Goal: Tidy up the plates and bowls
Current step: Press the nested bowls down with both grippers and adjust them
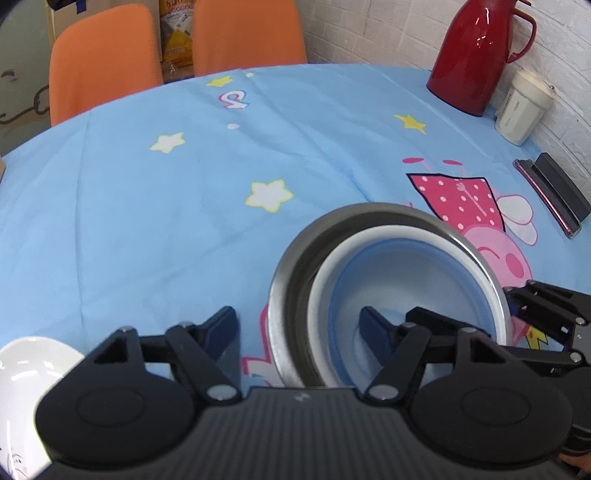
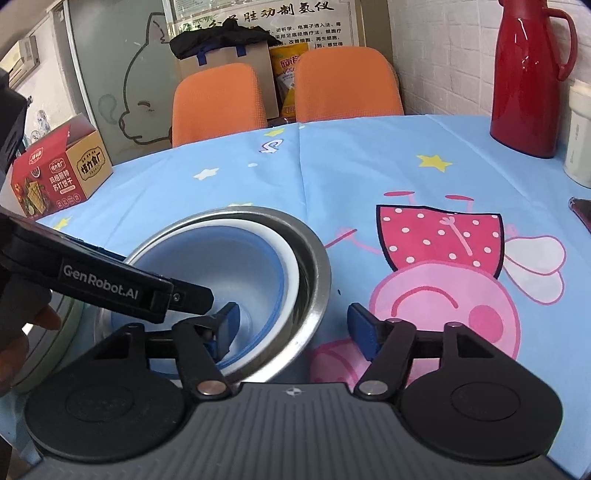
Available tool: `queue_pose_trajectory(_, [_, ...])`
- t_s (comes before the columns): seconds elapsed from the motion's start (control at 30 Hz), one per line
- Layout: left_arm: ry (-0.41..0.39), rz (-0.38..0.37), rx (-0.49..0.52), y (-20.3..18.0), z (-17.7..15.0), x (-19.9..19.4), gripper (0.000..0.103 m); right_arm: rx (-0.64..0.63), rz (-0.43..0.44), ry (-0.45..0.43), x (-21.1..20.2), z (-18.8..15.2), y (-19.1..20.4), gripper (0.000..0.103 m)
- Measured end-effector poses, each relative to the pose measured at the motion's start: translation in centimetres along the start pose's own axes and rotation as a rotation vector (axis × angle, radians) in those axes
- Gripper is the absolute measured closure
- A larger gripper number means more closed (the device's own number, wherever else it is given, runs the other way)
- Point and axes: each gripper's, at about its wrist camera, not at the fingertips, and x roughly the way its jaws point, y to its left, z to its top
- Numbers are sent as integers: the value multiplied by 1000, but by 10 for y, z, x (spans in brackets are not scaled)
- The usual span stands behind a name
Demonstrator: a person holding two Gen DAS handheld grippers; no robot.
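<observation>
Both grippers straddling the nested bowls' rims

Left gripper (image 1: 299, 332) and right gripper (image 2: 291, 325) are gaping wide; steel bowl (image 1: 291, 266) is looking stiff and slippery, blue bowl (image 1: 399, 266) light: grip rims.

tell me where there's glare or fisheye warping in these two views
Left wrist view: window glare streaks the red thermos, the white plate shows soft highlights, and the table edge bows into a curve. Right wrist view: the steel bowl rim gleams, the thermos carries a bright streak, the corners go dark, and the wall poster leans.
</observation>
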Motion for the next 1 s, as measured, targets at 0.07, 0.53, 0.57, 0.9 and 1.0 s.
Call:
queue_pose_trajectory(0.07, [-5,-23,5,-4,0,-1,52,-3,41,4,2,1,4,41])
queue_pose_trajectory(0.53, [-121,19,-37,1,17,-59,57,-60,12,-80,-24,23,30,38])
queue_pose_trajectory(0.57, [-131,34,-44,6,15,-67,58,-69,21,-90,-26,26,35,38])
queue_pose_trajectory(0.9, [-156,218,-192,92,-38,-136,60,-180,242,-102,-18,33,127,33])
queue_pose_trajectory(1.0, [-142,237,-248,114,-61,-142,60,-214,297,-72,-11,27,155,31])
